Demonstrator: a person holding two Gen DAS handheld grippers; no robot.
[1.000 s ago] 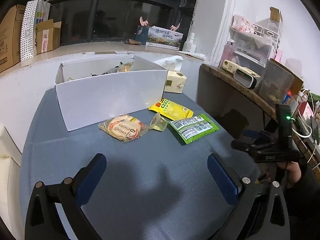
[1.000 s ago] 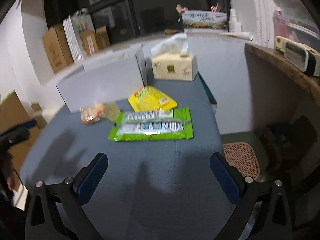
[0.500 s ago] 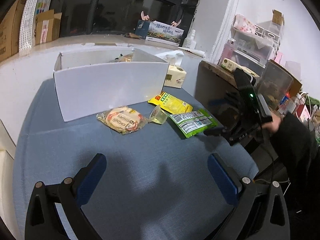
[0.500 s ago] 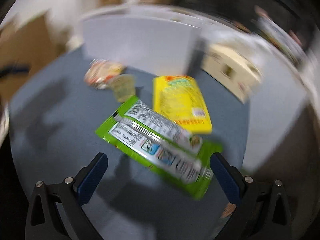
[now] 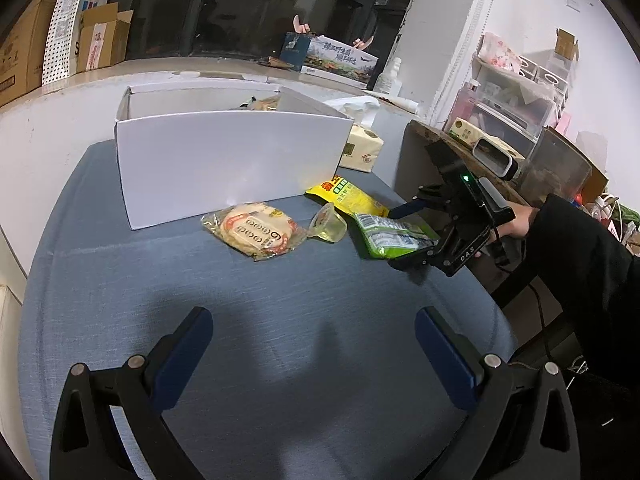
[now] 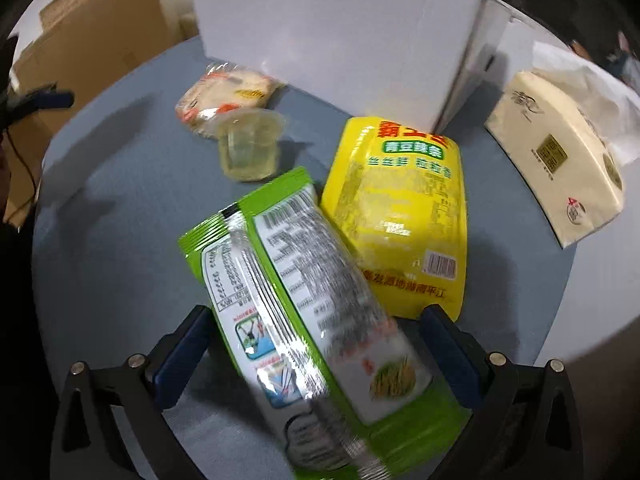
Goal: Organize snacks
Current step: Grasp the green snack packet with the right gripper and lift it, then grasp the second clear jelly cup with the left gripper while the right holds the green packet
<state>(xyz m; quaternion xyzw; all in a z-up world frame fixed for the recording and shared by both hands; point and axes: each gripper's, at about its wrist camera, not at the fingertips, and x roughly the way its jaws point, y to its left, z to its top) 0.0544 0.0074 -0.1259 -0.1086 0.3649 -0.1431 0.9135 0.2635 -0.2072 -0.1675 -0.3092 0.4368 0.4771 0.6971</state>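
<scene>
- R gripper (image 6: 316, 356), nearest the lens: blue-padded fingers (image 6: 182, 350) spread wide, one either side of the green crinkly foil snack pouch (image 6: 304, 312), not yet closed on it. From the L wrist view the same gripper (image 5: 416, 236) sits low over the pouch's near end (image 5: 390, 234).
- L gripper (image 5: 314, 354): fingers spread, nothing between them, hovering above the grey-blue cloth-covered tabletop (image 5: 256, 360), well apart from the snacks.
- The green pouch lies flat on the table w/ its back label up and its far corner just beside, possibly overlapping, the yellow flat plastic snack bag (image 6: 400, 216).
- Handling, as a judgement: pouch looks light, soft, slick-surfaced; likely to buckle or slide if pinched mid-body. Best hold prob. the flat sealed edge at the near end, w/ a firm squeeze. Contents may crush.
- Mid-distance: small clear plastic jelly cup (image 6: 248, 148) on its side, touching the round pastry in clear red-printed wrapper (image 6: 224, 96).
- Beyond: white open-top cardboard box (image 5: 224, 160), a few items inside, the likely destination; the pastry lies near its front wall.
- Farthest on the table: cream-coloured tissue pack (image 6: 560, 168), right of the box.
</scene>
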